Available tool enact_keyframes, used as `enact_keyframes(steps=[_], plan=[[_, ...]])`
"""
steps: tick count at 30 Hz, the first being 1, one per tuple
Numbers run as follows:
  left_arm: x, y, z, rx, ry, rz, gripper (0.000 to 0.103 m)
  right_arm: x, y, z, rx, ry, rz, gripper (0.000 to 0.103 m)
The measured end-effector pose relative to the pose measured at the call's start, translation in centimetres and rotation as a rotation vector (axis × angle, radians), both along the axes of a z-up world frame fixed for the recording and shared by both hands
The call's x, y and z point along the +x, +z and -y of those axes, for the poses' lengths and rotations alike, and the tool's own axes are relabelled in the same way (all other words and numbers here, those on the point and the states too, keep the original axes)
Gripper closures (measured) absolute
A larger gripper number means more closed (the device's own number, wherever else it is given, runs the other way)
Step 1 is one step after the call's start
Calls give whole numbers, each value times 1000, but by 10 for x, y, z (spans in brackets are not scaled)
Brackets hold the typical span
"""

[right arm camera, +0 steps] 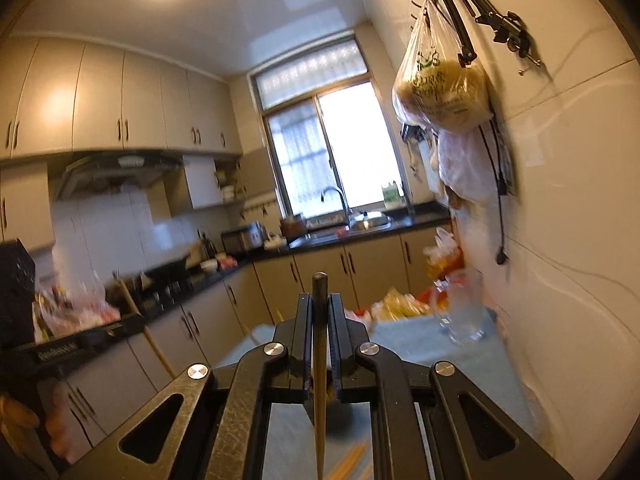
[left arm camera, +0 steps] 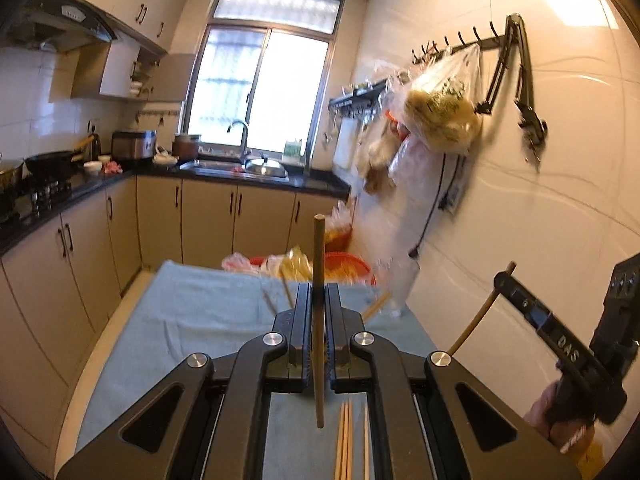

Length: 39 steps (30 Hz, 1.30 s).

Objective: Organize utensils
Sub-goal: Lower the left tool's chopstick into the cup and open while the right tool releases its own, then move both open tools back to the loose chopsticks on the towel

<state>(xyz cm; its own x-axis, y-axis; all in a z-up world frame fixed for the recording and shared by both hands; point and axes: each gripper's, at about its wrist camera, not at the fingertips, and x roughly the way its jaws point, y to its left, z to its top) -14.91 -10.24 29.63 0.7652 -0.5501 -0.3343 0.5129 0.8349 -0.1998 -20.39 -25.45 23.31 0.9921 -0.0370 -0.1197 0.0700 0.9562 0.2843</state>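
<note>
The left claw (left arm camera: 319, 316) filled the near foreground of its own view, its jaws pressed together on a brown chopstick (left arm camera: 319, 320) that stood upright between them, one end poking above the fingers and the other hanging over the table (left arm camera: 192, 312). The right claw (right arm camera: 320, 320) was likewise pinched on a darker chopstick (right arm camera: 319, 380), held upright and tapering to a point below. Taking the blue-grey cloth-covered table as the landmark: above its near end both claws were raised clear of it; on its near end lay a few loose pale chopsticks (left arm camera: 346, 440); at its far right corner, just beside the tiled wall, stood a clear glass cup (right arm camera: 462, 312); more chopsticks (left arm camera: 376, 305) lay blurred toward that same far end. The step in hand looked like carrying one picked-up stick in each claw, with the glass the likely container for them, though that is a judgement. The next move would call for steering each stick over the glass, tip down, and loosening the pinch only once it was inside the rim. Beyond the table's far edge sat plastic bags (left arm camera: 296, 266) and a red basket (left arm camera: 348, 266); above its right side bags of food (left arm camera: 440, 108) hung from a wall hook rack (left arm camera: 460, 42). The two claws working close together, and a light glass that could tip, seemed the main hindrances.
</note>
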Motion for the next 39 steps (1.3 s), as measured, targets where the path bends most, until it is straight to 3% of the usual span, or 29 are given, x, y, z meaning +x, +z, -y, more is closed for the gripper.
enact_keyframes(steps=[3,6,14,19,24,29,33,39], plan=[[26,6,18,-11,20,30,97,28,7,-3,13,1,25,95],[52,1,33,-9,24,11,97,56,7,-3,10,-16,24,95],[112,-32,64,29,39,-66,97,113,-13,27,89,-82,13,95],[135,-56,75,61,39,-121,97,133,-31,25,58,-86,-44,95],[139,-71,80,83,32,-153,97,148,-57,26,50,-68,-126,95],[132,-68,77,83,33,-148,94,153,-70,30,72,-66,-176,92],[116,-58,65,60,44,-127,68,144,-62,31,63,-79,-160,62],[82,-39,43,41,58,-87,68,117,-40,25,32,-81,-137,61]])
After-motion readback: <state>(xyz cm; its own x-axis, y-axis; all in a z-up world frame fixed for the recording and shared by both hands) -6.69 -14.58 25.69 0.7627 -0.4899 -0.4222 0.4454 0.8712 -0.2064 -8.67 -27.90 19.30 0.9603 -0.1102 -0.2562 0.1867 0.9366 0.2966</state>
